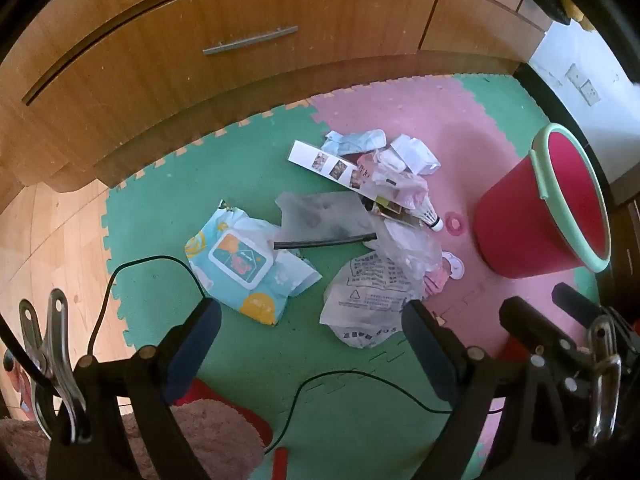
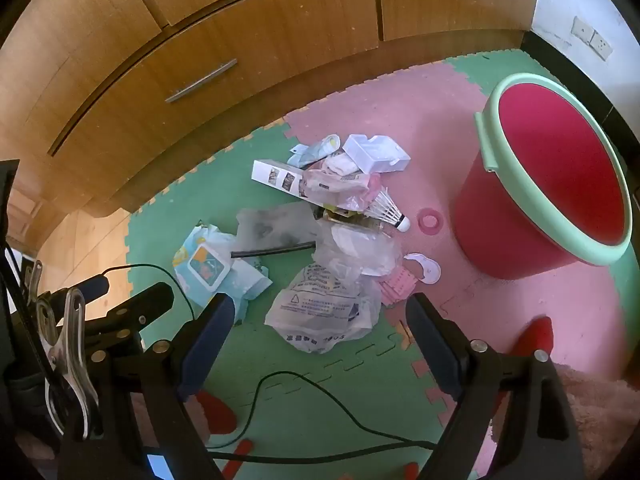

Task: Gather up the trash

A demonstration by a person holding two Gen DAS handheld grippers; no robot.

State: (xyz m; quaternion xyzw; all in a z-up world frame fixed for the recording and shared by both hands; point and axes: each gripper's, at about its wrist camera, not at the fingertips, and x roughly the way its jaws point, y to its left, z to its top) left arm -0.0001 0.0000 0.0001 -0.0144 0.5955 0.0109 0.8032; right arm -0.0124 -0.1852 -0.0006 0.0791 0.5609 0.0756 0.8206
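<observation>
Here, some things are hard to see. The trash pile (image 1: 372, 208) is all mixed up, so many bits under the bags cannot be told apart. The words on the clear plastic bag (image 2: 320, 308) are too small to read. The edges of both views go dark and bendy, and only part of the wall sockets (image 2: 592, 40) shows.

The left gripper (image 1: 312, 320) is wide open with nothing in it. It hangs above the floor mat (image 1: 160, 216). The wet wipes pack (image 1: 244, 268) lies just ahead of its left finger, and the clear plastic bag lies just ahead of its right finger. The right gripper (image 2: 320, 316) is wide open and holds nothing too. The clear plastic bag lies just ahead, between its fingers.

Further ahead of both grippers lie a black strip (image 2: 272, 250), a long white box (image 1: 332, 170), a shuttlecock (image 2: 390, 210) and crumpled papers. The red bucket (image 2: 500, 224) with a green rim stands ahead and to the right of the right gripper, apart from the pile. It looks bare inside. Wooden drawers (image 1: 240, 20) stand far ahead, behind the trash.

A thin black cable (image 2: 320, 396) loops close under the grippers. A fluffy pink sleeve (image 1: 216, 432) and metal clips (image 1: 52, 344) crowd the near edges.
</observation>
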